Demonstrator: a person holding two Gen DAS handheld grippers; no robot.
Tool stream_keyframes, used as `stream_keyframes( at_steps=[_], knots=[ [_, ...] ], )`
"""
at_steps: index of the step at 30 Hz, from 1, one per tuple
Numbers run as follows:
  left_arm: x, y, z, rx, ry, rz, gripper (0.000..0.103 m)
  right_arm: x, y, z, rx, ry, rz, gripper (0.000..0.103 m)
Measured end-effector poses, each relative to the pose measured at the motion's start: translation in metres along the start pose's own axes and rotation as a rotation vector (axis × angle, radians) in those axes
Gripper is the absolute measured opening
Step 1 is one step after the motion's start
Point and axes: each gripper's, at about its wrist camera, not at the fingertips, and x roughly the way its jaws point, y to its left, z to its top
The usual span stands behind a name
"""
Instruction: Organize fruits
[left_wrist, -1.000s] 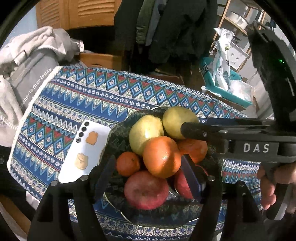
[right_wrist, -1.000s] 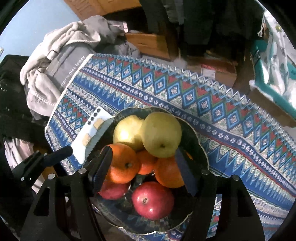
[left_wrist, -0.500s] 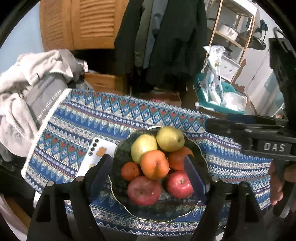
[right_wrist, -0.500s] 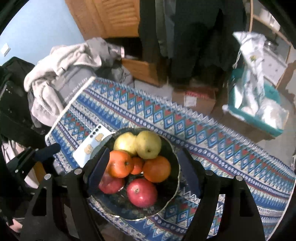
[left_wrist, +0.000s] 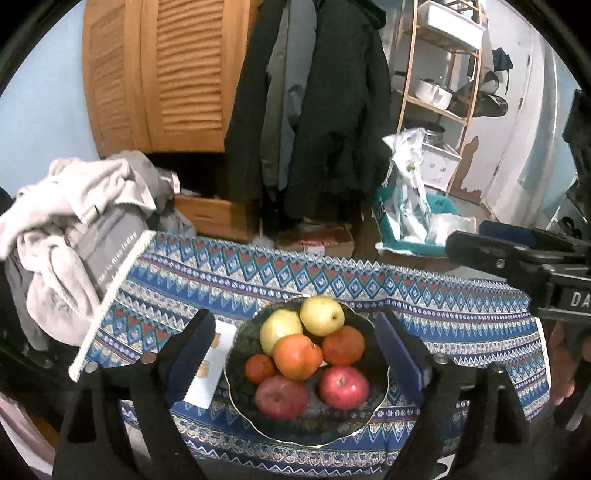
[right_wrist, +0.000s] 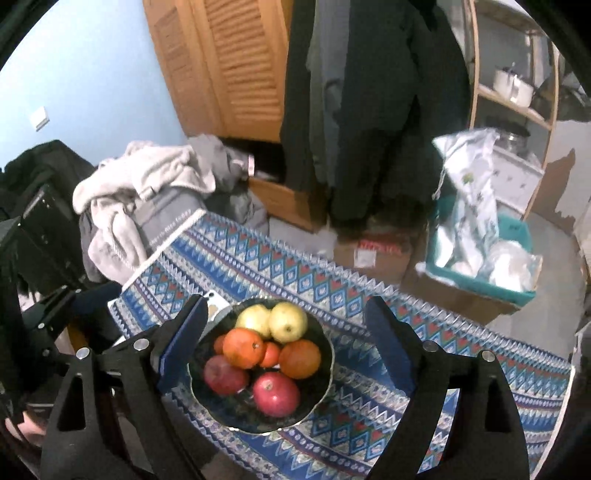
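Both my grippers, left (left_wrist: 295, 347) and right (right_wrist: 286, 341), hang above the tabletop (left_wrist: 461, 306) with fingers spread wide, empty. The fruits (left_wrist: 299, 356) sit piled in the bowl (left_wrist: 314, 435) beside a phone (left_wrist: 208, 384).

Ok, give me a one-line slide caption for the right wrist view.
Open right tongs above a dark bowl of apples, oranges and pears on a patterned tablecloth.

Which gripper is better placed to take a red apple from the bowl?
Neither clearly. The left gripper and right gripper both hang open above the bowl, each framing the red apples.
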Motion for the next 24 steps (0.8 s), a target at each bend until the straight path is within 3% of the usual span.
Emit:
stream_keyframes(
  at_steps=[3,6,17,24],
  knots=[
    [-0.012,-0.004,0.005,0.008,-0.028,0.007,0.094,-0.013,-0.004,-0.001,-0.002,-0.033,-0.016,0.087],
    [-0.024,-0.008,0.009,0.025,-0.069,0.039,0.103,-0.026,-0.009,-0.005,0.000,-0.061,-0.025,0.088],
    [-0.042,-0.022,0.015,0.042,-0.110,0.049,0.103,-0.051,-0.031,-0.026,0.039,-0.089,-0.027,0.088],
    [-0.040,-0.029,0.016,0.033,-0.099,0.041,0.103,-0.052,-0.042,-0.036,0.009,-0.088,-0.094,0.088]
  ],
)
